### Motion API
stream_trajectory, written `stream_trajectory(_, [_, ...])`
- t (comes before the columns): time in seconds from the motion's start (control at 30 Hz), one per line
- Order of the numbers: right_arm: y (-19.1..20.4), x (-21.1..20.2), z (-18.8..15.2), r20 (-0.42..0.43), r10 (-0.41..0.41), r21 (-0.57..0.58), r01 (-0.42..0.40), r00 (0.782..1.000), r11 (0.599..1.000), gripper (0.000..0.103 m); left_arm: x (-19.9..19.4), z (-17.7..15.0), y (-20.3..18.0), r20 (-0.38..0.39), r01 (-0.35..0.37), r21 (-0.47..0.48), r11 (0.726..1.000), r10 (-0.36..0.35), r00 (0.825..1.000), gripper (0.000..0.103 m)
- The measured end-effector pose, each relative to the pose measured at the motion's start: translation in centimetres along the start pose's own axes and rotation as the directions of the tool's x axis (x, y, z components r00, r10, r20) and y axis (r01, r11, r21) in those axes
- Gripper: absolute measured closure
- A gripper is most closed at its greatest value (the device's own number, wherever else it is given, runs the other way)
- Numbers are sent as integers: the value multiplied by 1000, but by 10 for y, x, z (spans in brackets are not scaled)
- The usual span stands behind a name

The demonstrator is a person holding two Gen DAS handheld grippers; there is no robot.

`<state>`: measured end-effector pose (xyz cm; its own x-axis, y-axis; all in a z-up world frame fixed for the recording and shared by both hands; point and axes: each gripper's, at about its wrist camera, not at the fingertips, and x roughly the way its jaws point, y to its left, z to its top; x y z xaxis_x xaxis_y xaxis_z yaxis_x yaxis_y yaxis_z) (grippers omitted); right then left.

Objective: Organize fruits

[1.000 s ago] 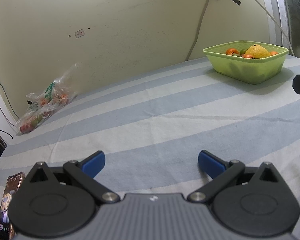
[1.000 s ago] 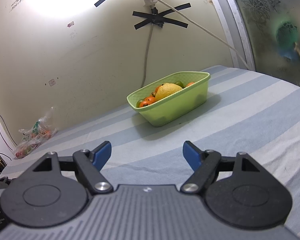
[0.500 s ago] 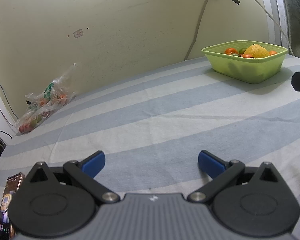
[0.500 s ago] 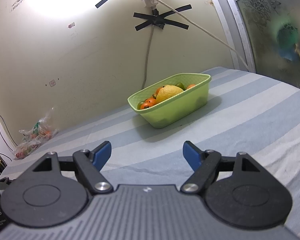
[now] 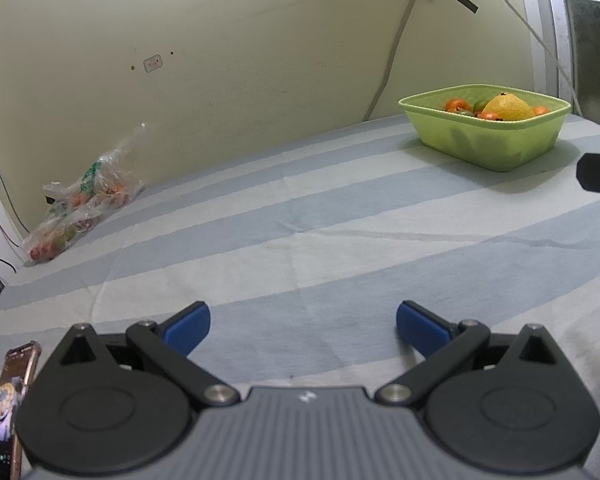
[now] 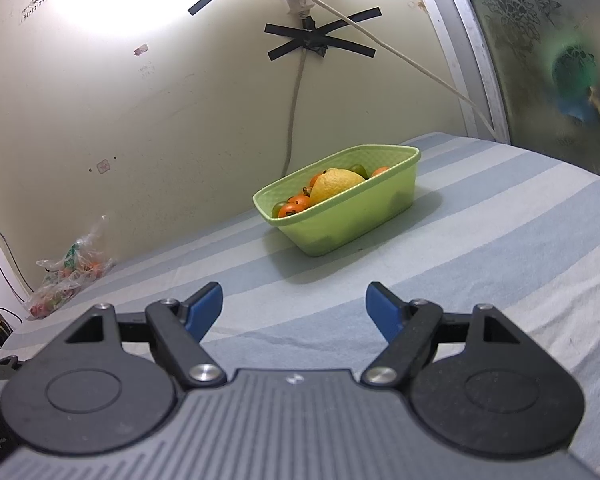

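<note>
Judging from how things lie, the sorting looks largely done: the green basket [image 6: 342, 216] stands near the wall on the striped cloth [image 6: 480, 240] and already holds a large yellow fruit [image 6: 334, 184] among small orange fruits [image 6: 294, 206] and a green one or two. The left gripper [image 5: 302, 322] and the right gripper [image 6: 294, 306] both hover low over bare cloth, well apart from the basket, fingers spread wide and carrying nothing. What may be left is the clear plastic bag [image 5: 78, 208] against the far wall, which seems to contain more small orange and green fruit, though its contents are too blurred to be sure.
</note>
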<state>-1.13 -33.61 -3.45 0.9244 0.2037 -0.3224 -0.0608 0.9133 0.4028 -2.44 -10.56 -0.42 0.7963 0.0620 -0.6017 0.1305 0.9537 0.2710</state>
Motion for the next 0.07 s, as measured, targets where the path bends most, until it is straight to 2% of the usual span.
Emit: stream_trajectory(0.07, [0,0,0,0,0,-1,0,1000,1000,22,1,0,0,-3,14,-2,1000,-14,1000,0])
